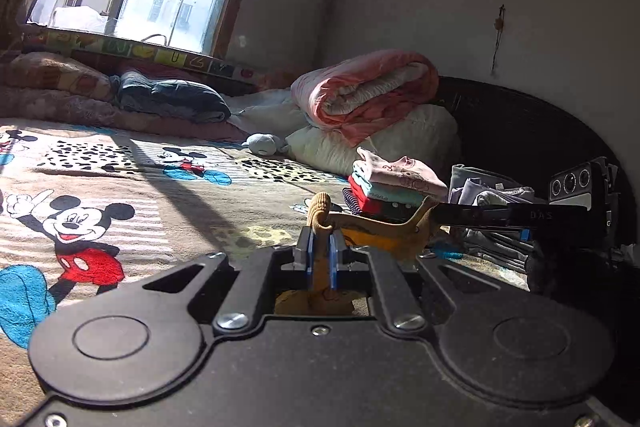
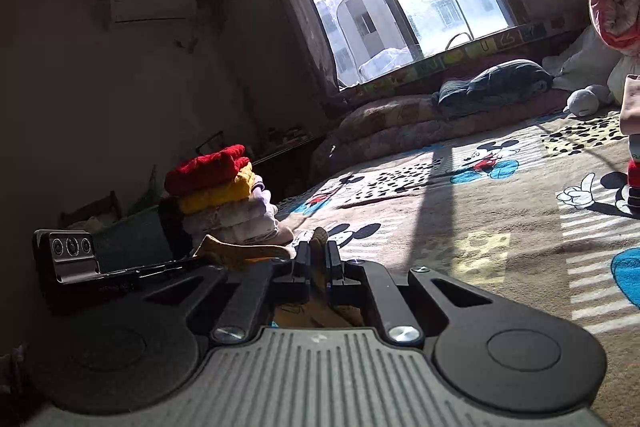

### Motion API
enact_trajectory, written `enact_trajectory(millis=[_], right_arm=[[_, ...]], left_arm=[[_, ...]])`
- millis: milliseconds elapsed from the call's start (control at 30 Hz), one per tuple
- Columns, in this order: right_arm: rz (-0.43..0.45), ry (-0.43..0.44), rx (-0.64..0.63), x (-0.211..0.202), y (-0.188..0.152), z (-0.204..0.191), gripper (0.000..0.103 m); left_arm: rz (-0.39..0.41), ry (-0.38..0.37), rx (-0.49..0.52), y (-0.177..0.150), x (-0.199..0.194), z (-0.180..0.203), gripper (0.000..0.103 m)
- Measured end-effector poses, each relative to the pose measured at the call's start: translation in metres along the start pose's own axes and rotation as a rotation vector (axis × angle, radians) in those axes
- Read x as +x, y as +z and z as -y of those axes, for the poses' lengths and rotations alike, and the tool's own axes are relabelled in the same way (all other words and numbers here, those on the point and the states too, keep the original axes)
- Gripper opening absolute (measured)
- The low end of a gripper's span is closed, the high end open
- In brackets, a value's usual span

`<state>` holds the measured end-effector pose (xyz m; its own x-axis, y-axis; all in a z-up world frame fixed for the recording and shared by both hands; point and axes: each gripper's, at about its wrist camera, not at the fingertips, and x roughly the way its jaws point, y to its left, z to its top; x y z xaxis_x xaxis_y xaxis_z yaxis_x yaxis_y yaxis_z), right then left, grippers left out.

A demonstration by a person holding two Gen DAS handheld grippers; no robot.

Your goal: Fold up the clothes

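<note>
A mustard-yellow garment (image 1: 384,227) is held stretched low over the cartoon-print bed (image 1: 120,187), each end pinched by a closed hand-held gripper, left (image 1: 321,247) and right (image 2: 319,259), apparently kept taut for folding; finished stacks (image 1: 392,187) are kept nearby.

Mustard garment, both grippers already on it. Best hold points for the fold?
Keep the edge holds. The left gripper is shut on a bunched ribbed edge of the mustard garment; the right gripper pinches another edge. The cloth spans between them, so gripping the opposite edges from above, one from each side, probably keeps it spread.
</note>
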<state>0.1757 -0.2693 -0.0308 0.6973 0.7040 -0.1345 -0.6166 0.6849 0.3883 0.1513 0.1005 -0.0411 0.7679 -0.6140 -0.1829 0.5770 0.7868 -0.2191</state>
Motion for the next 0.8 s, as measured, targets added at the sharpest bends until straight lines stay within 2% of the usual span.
enact_trajectory(millis=[100,433,500,567,667,733,800], right_arm=[[-0.022,-0.016,-0.050,-0.016,-0.015,-0.014,0.008],[-0.141,-0.083,-0.396,-0.038,-0.072,-0.061,0.008],[-0.179,-0.096,-0.484,-0.041,-0.086,-0.071,0.010],[-0.257,-0.104,-0.540,-0.043,-0.099,-0.078,0.012],[-0.294,-0.093,-0.582,-0.057,-0.110,-0.085,0.013],[-0.274,-0.091,-0.558,-0.070,-0.107,-0.089,0.014],[-0.234,-0.096,-0.501,-0.075,-0.099,-0.087,0.015]], left_arm=[[-0.043,0.011,0.062,-0.017,-0.010,0.020,0.005],[-0.214,0.061,0.244,-0.072,-0.022,0.056,0.005],[-0.255,0.073,0.295,-0.080,-0.023,0.061,0.005],[-0.313,0.084,0.348,-0.089,-0.024,0.066,0.005],[-0.401,0.077,0.424,-0.096,-0.032,0.073,0.006],[-0.385,0.054,0.403,-0.091,-0.043,0.074,0.008],[-0.312,0.057,0.326,-0.082,-0.050,0.071,0.008]])
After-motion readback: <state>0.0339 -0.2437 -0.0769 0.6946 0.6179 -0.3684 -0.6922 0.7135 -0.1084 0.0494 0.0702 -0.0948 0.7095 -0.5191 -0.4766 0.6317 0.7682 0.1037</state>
